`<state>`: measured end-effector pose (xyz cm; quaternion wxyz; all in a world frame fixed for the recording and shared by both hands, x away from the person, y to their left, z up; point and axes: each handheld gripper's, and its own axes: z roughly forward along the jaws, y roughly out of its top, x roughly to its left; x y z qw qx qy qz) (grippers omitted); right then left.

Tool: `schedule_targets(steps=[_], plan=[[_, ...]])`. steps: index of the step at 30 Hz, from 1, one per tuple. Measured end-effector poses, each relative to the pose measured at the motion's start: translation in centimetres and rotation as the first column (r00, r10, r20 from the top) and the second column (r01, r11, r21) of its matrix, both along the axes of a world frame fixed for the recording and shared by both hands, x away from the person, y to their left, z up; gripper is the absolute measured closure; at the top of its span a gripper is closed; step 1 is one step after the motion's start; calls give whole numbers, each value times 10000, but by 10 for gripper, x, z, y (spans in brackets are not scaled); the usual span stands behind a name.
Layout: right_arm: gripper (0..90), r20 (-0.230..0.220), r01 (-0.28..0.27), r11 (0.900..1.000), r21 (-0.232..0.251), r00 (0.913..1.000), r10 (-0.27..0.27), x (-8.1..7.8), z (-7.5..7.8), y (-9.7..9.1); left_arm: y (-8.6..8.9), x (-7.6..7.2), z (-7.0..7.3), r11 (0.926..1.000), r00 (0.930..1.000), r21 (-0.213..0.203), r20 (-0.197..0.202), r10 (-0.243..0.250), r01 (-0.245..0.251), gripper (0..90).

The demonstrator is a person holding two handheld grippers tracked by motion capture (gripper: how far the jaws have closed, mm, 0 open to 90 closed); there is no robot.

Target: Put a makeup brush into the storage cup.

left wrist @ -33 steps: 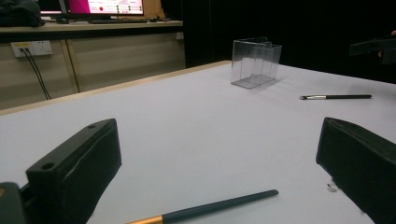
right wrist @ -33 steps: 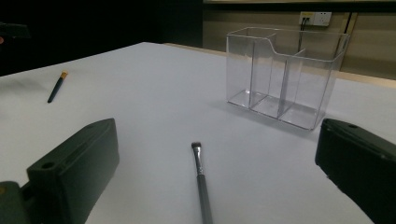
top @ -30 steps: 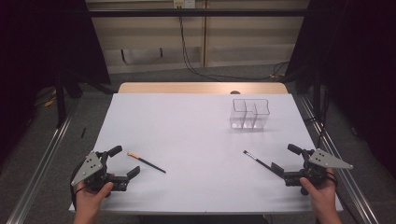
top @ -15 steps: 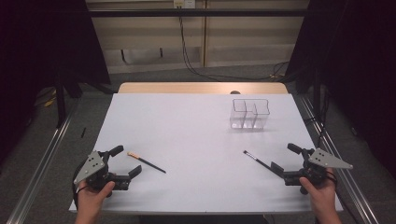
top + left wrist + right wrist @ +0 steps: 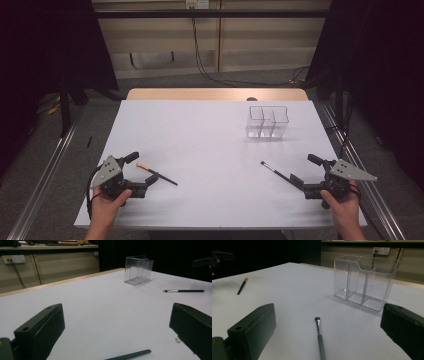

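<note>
A thin dark brush with an orange tip [image 5: 156, 174] lies at the front left of the white table [image 5: 210, 135]. My left gripper [image 5: 142, 172] stands open around its near part, and its handle end [image 5: 130, 355] shows low between the jaws. A black brush with a small dark tip [image 5: 274, 171] lies at the front right. My right gripper [image 5: 304, 171] is open just behind it, and the brush [image 5: 320, 337] points away between the jaws. A clear three-compartment box [image 5: 267, 121] stands upright at the back right.
The clear box [image 5: 365, 282] is empty, and it also appears far off in the left gripper view [image 5: 138, 270]. A wooden strip [image 5: 215, 94] edges the table's far side. Metal rails [image 5: 45, 165] run along both sides, with dark curtains beyond.
My left gripper has edged slightly right and forward along the orange-tipped brush. The right gripper, both brushes and the box have not visibly moved.
</note>
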<state>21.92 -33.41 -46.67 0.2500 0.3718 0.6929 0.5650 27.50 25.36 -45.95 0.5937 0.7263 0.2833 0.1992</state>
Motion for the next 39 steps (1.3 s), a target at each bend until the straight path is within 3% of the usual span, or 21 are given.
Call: schedule_targets(steps=[14,21,23,29,39], plan=[[0,33,-44,10000,-31,10000,44,0,0,1,-19,18,3,9990,9995,447,-299,-54,68,0],[0,14,-69,10000,-68,10000,69,0,0,1,-29,26,1,9972,9969,741,-782,42,16,0],[0,29,-29,10000,-92,10000,29,0,0,1,-29,27,1,9974,9937,718,-1106,150,-71,0],[0,12,-41,9999,-92,10000,41,0,0,1,-29,29,0,9946,9884,1029,-1497,264,-110,0],[0,46,17,9999,-126,10000,-16,0,0,1,-34,33,3,9838,9685,1784,-2419,584,-147,0]])
